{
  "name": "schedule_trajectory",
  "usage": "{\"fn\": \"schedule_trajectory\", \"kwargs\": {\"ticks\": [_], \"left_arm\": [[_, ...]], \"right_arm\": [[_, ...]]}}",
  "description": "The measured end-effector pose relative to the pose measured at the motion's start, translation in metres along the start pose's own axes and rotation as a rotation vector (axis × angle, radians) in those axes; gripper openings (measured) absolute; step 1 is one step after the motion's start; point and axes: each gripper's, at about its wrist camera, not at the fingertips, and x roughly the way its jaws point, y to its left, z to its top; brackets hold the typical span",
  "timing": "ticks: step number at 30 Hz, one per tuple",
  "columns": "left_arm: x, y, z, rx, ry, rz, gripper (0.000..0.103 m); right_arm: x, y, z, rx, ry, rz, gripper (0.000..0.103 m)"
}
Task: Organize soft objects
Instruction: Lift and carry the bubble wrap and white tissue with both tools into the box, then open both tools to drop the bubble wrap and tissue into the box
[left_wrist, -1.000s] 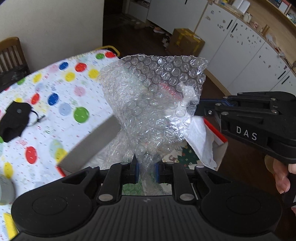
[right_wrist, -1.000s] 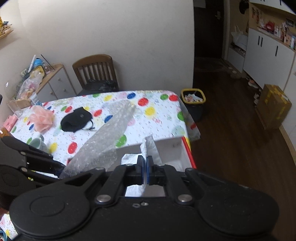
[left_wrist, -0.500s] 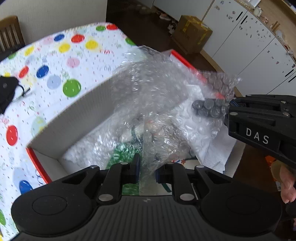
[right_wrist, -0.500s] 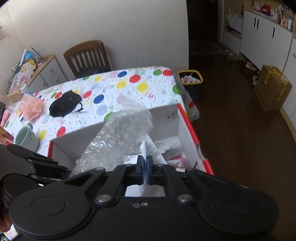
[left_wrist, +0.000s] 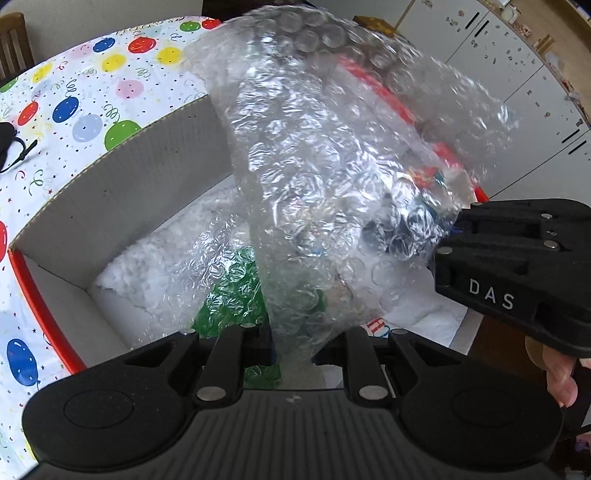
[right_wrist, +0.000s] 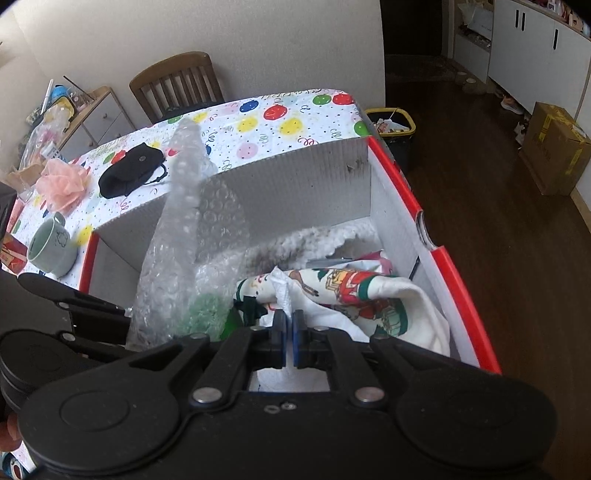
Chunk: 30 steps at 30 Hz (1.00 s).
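A crumpled sheet of clear bubble wrap (left_wrist: 317, 192) rises from my left gripper (left_wrist: 293, 349), which is shut on its lower end. It hangs inside the open white cardboard box with a red rim (left_wrist: 122, 192). More bubble wrap, white padding and something green lie on the box floor. In the right wrist view my right gripper (right_wrist: 289, 325) is shut on a thin white tissue (right_wrist: 282, 293), low over a Christmas-print cloth (right_wrist: 354, 291) in the box. The bubble wrap (right_wrist: 177, 236) stands to its left.
The box sits at the edge of a table with a balloon-print cloth (right_wrist: 258, 125). On it lie a black pouch (right_wrist: 131, 171), a pink mesh puff (right_wrist: 61, 182) and a pale mug (right_wrist: 51, 247). A wooden chair (right_wrist: 177, 86), a yellow-rimmed bin (right_wrist: 391, 125) and a floor carton (right_wrist: 557, 147) stand beyond.
Both grippers have sunk toward the box and tilted down. The bubble wrap and the tissue came down from above the rim into the box, and the wrap has folded over.
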Motion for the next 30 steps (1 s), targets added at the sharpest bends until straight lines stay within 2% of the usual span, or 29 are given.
{"fn": "schedule_trajectory", "kwargs": {"ticks": [9,18,24,26,27,28,30], "left_arm": [[0.003,0.001,-0.003,-0.001,-0.037,-0.013,0.016],[-0.006,-0.006,-0.009,0.008,-0.071,0.008,0.016],[-0.014,-0.006,-0.013,0.006,-0.096,0.011,0.017],[-0.017,-0.005,-0.015,0.002,-0.103,0.01,0.025],[-0.018,-0.006,-0.015,0.001,-0.107,0.011,0.032],[-0.02,-0.006,-0.016,0.0,-0.11,0.012,0.045],[-0.023,-0.006,-0.018,0.002,-0.118,0.01,0.064]], "right_arm": [[-0.005,-0.004,-0.001,0.008,-0.027,0.009,0.003],[-0.017,-0.008,-0.004,0.013,-0.056,0.042,0.005],[-0.025,-0.006,-0.006,-0.011,-0.088,0.032,0.008],[-0.027,-0.006,-0.006,-0.012,-0.095,0.039,0.01],[-0.027,-0.006,-0.006,-0.011,-0.098,0.039,0.011],[-0.028,-0.005,-0.007,-0.011,-0.102,0.041,0.013],[-0.029,-0.004,-0.007,-0.015,-0.109,0.044,0.016]]}}
